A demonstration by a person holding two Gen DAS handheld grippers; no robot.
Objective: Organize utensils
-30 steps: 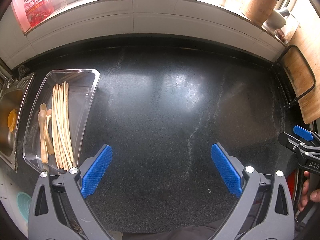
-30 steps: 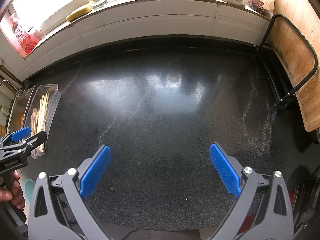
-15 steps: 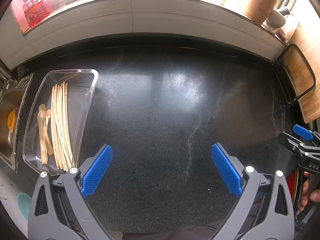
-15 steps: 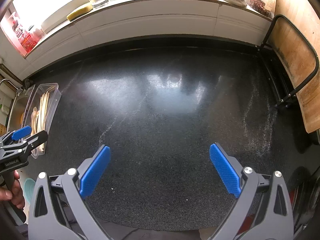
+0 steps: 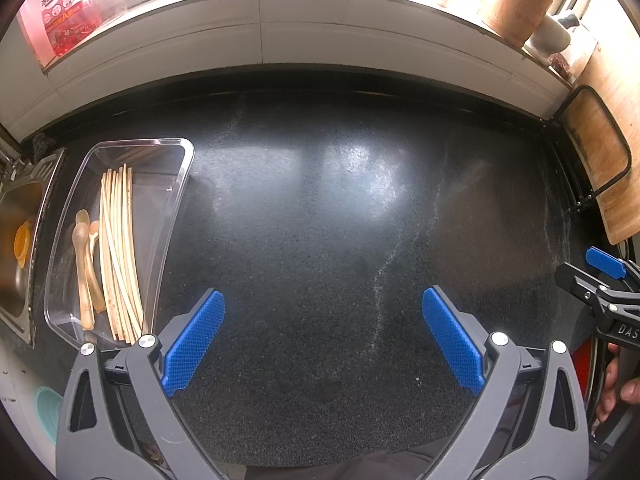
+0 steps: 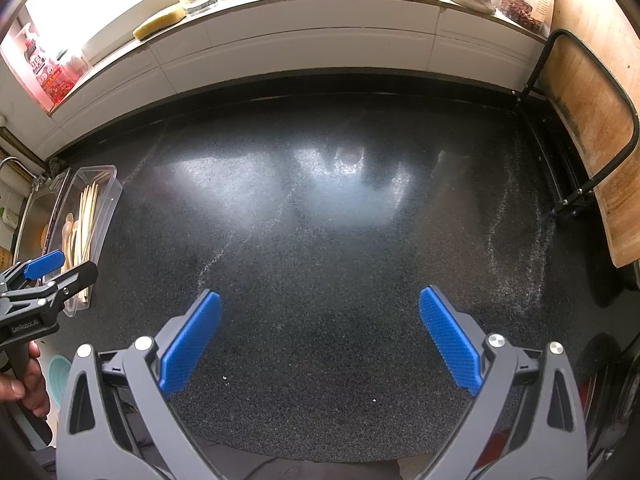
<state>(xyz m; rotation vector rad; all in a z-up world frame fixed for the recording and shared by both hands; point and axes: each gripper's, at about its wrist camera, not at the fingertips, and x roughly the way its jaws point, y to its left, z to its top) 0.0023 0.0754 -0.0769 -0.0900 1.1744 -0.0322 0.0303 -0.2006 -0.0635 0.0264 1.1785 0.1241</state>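
Observation:
A clear plastic tray lies at the left end of the dark countertop. Several pale chopsticks lie lengthwise in it, and wooden spoons rest beside them on the left. My left gripper hovers open over bare counter just right of the tray, nothing between its blue pads. My right gripper is open too, further right over the counter, holding nothing. Each gripper shows at the edge of the other's view, held by a hand.
A metal sink with an orange item borders the tray on the left. A wooden cutting board in a black wire rack stands at the right. The tiled sill behind carries a sponge, jars and a wooden utensil pot.

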